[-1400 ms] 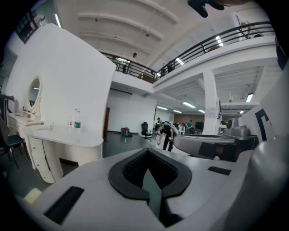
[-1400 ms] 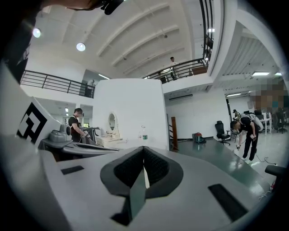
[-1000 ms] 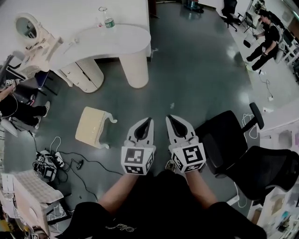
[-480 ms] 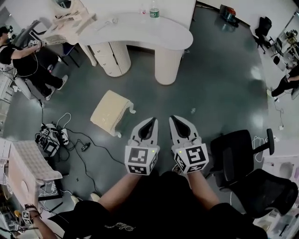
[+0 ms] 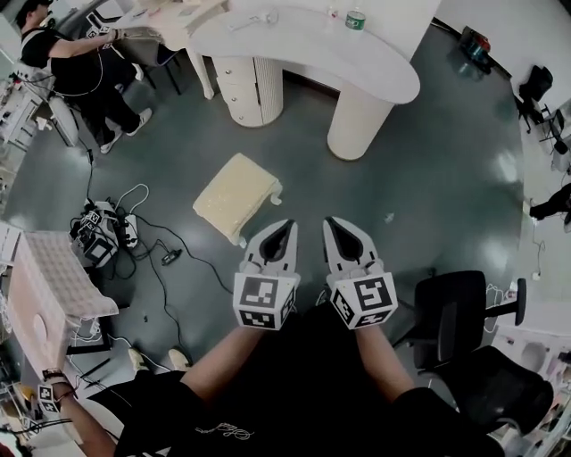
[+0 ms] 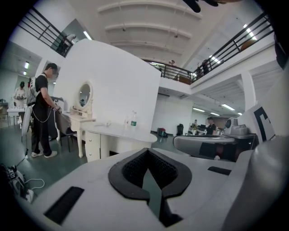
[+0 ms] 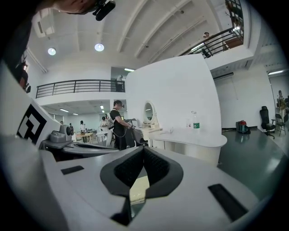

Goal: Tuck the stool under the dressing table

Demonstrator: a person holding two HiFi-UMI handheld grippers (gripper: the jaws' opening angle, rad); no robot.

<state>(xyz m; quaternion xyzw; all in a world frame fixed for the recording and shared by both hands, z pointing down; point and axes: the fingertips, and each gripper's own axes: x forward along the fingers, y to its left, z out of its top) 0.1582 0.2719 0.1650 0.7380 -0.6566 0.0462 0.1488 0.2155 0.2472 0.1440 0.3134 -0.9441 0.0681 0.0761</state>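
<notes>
Stool (image 5: 236, 195) on the floor, long axis slanting up-right toward the bench (image 5: 303, 45); left gripper (image 5: 282, 225) and right gripper (image 5: 332, 223) — fingers closed, empty.

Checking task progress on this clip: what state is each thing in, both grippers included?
stool: upright on open floor, not tucked
dressing table: drawers shut
bottle: upright on the dressing table
left gripper: shut, empty
right gripper: shut, empty
</notes>
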